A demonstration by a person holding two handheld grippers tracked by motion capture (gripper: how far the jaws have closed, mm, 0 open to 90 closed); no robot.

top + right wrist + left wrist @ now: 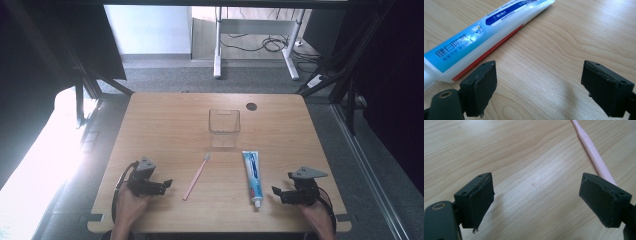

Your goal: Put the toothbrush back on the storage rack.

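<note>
Wood table [165, 120] in the high view carries 3 things: a clear cup [224, 122] at centre, a pink toothbrush [196, 176] and a toothpaste tube [253, 177] nearer the person. The brush lies just right of the left gripper [161, 185], long axis slanting away, bristles toward the cup. The tube lies just left of the right gripper [280, 193], long axis near straight toward the cup, cap at the near end. Bare board surrounds both, edges well off.

Left gripper view: jaws stand wide, holding nothing; the toothbrush [594, 155] handle runs past the right-hand jaw.

Right gripper view: jaws wide, empty; the tube [481, 37] lies aslant beyond the left-hand jaw, apart from it. Each gripper likely needs a short inward shift.
</note>
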